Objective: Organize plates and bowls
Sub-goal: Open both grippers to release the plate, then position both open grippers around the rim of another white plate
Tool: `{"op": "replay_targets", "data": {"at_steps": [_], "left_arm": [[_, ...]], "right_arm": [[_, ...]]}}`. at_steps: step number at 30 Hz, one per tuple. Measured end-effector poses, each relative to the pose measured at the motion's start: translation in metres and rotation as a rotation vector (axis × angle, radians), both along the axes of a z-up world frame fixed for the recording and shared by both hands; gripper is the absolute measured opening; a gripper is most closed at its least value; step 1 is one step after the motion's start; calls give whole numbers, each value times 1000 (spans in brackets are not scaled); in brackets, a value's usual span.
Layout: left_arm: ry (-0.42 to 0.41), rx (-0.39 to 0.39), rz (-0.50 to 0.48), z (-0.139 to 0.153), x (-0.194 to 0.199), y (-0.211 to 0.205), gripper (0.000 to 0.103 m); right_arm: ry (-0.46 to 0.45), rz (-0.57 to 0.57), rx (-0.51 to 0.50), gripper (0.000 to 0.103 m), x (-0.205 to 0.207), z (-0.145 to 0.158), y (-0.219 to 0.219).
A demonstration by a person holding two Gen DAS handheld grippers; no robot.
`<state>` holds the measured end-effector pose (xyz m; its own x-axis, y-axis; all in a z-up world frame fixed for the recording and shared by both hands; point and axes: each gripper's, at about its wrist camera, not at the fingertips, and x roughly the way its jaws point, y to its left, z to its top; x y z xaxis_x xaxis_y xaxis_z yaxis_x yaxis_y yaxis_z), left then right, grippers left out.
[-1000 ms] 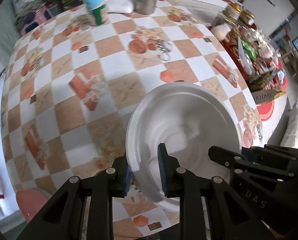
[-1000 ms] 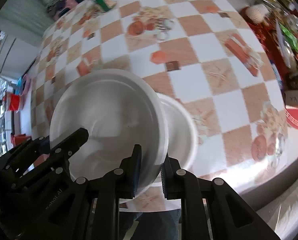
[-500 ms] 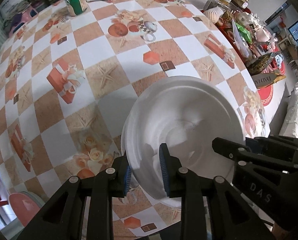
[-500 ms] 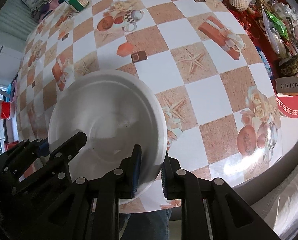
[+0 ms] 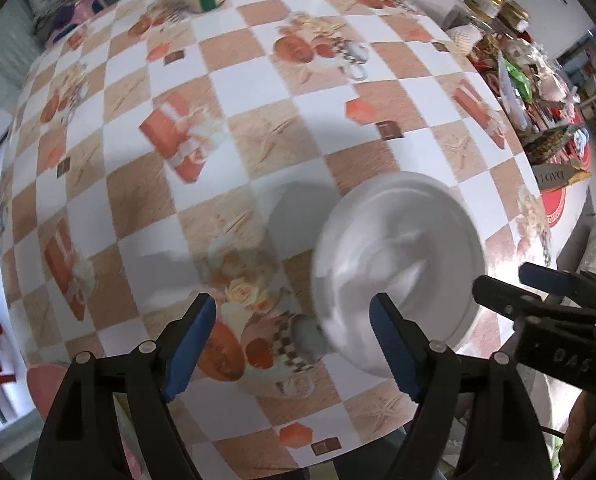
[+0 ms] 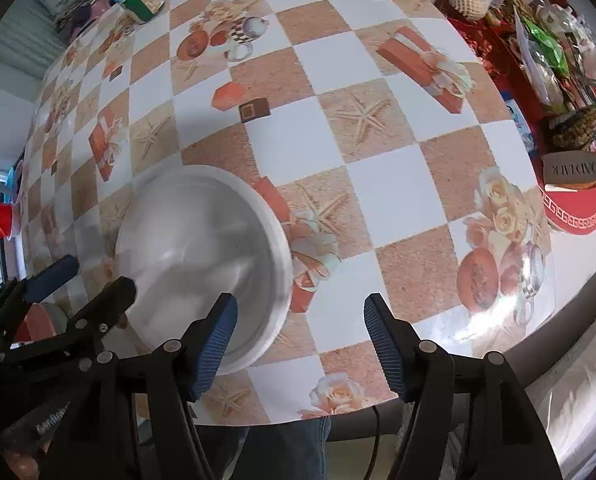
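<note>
Left wrist: my left gripper (image 5: 292, 340) has just been opening and is released. The bowl (image 5: 398, 268) sits on the table (image 5: 258, 92), its near rim between the jaws, right pad over it, no pad pressing. Bowl looks empty, blurred.

Right wrist: my right gripper (image 6: 300, 342) also just opened, nothing gripped. Bowl (image 6: 202, 256) lies left of it, rim by the left pad; bare cloth between the jaws. Both hands flank the bowl. I judge a stack was just set down; I can't tell if a second dish is nested.
</note>
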<state>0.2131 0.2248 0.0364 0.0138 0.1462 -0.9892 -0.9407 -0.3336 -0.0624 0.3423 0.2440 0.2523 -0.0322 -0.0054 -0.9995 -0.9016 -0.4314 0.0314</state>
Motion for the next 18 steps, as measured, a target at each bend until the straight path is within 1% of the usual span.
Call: {"op": "replay_targets", "data": {"at_steps": [1, 2, 3, 4, 5, 10, 18], "left_arm": [[-5, 2, 4, 0, -2, -2, 85], [-6, 4, 6, 1, -3, -4, 88], [-3, 4, 7, 2, -5, -6, 94], [-1, 1, 7, 2, -5, -7, 99], [-5, -8, 6, 2, -6, -9, 103], [-4, -31, 5, 0, -8, -13, 103], [-20, -56, 23, -6, -9, -23, 103]], "right_arm": [[-4, -4, 0, 72, 1, 0, 0], [-7, -10, -1, 79, 3, -1, 0], [-6, -17, -1, 93, 4, -1, 1], [-1, -26, 4, 97, 5, 1, 1], [5, -30, 11, 97, 6, 2, 0], [2, -14, 18, 97, 3, 5, -3], [-3, -34, 8, 97, 3, 0, -7]]}}
